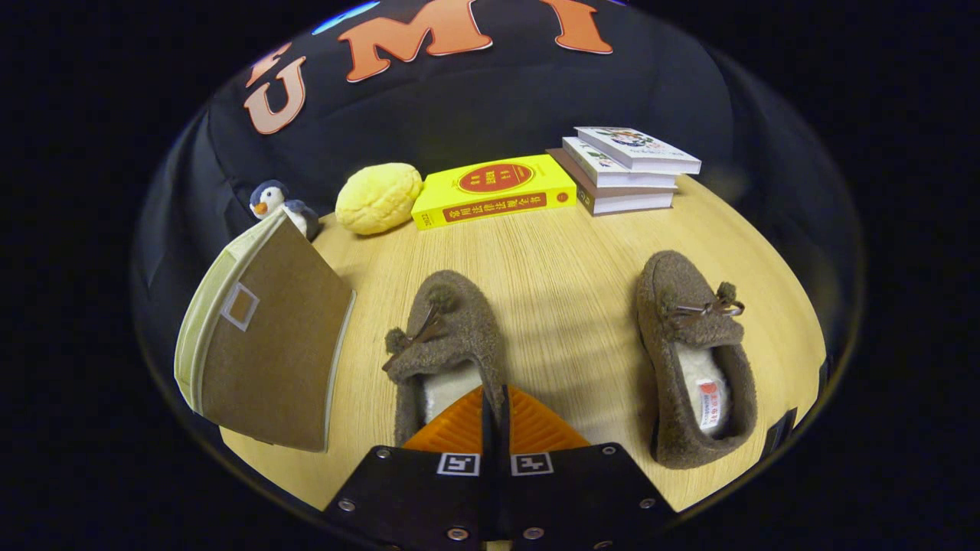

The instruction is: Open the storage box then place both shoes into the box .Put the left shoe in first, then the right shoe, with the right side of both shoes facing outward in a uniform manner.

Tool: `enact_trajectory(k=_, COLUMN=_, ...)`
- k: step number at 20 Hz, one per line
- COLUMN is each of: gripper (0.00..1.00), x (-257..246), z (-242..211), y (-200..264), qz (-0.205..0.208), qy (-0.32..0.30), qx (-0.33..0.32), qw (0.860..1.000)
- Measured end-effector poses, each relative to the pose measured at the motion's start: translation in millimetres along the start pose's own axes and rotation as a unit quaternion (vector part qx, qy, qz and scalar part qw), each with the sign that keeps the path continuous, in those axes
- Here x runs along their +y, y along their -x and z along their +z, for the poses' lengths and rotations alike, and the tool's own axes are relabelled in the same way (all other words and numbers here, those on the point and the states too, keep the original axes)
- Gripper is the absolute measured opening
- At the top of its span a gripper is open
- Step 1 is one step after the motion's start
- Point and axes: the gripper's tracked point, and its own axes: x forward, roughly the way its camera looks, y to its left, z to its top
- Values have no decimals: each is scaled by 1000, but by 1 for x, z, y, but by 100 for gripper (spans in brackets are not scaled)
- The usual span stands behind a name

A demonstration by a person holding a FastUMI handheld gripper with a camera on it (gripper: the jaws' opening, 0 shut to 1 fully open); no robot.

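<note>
the left shoe (pixel 444 344), a brown fuzzy moccasin slipper with a small bow and a pale fleece lining, lies on the wooden table (pixel 559 252) with its toe pointing away. the gripper (pixel 494 417) has its two orange ribbed fingers (pixel 459 428) drawn almost together on the right wall of the shoe's opening, one finger inside over the lining and the other outside, so the collar edge looks pinched in the narrow gap between them.

the right shoe (pixel 693 356), matching in colour and bow, lies well apart on the other side, also toe away, with a small label showing on its insole.

the storage box (pixel 264 337) stands near the left shoe on its far side from the right one; it is brown fabric with a pale cream edge and a small square label window, and it leans in this view. whether it is open cannot be told.

beyond the box a small penguin toy (pixel 279 203) peeks out, next to a yellow bun-shaped squishy (pixel 377 197). further along the back of the table lies a yellow book (pixel 494 190), then a stack of three books (pixel 624 168).
</note>
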Motion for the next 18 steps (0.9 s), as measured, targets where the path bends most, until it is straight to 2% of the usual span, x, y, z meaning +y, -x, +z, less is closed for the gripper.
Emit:
enact_trajectory(k=4, gripper=0, x=8, z=30, y=22, qz=-2, qy=-28, qx=-28, qw=999)
enact_trajectory(k=9, gripper=0, x=30, z=73, y=60, qz=-15, qy=-32, qx=-64, qw=997)
enact_trajectory(k=14, gripper=0, x=77, z=113, y=101, qz=-8, qy=-38, qx=-105, qw=994)
enact_trajectory(k=18, gripper=0, x=131, z=131, y=122, qz=19, qy=-53, qx=-118, qw=991)
